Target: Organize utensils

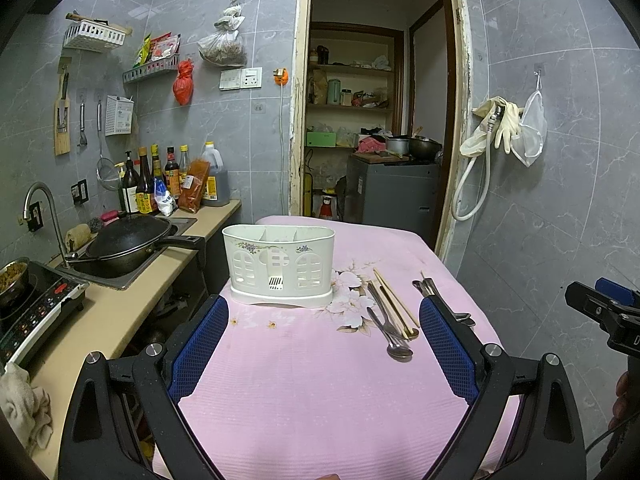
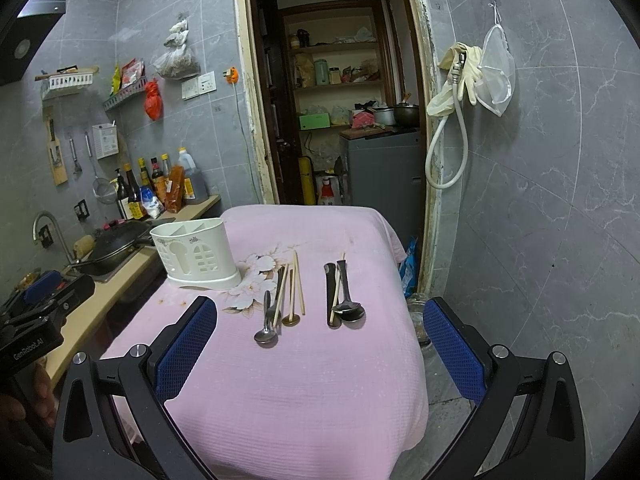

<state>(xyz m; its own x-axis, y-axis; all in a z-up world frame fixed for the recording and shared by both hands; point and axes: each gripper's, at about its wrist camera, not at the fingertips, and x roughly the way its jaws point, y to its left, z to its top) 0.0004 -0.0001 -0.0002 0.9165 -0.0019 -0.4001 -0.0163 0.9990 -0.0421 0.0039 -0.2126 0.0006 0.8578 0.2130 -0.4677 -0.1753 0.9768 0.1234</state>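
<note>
left claw (image 1: pixel 324 312) wide, empty, blue mesh pads | right claw (image 2: pixel 320 320) wide, empty | pink waffle-weave cloth (image 2: pixel 300 380) covered counter | steel spoons (image 2: pixel 267 330) and wooden chopsticks (image 2: pixel 298 284) lay mid-cloth | white slotted plastic caddy (image 1: pixel 279 264) upright, far left

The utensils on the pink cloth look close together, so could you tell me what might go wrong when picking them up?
1. The left pile crosses spoons and chopsticks, so gripping one may drag others.
2. The right pile lies toward the cloth's right edge, so a nudge might knock pieces off.
3. The holder looks light and could tip.
</note>
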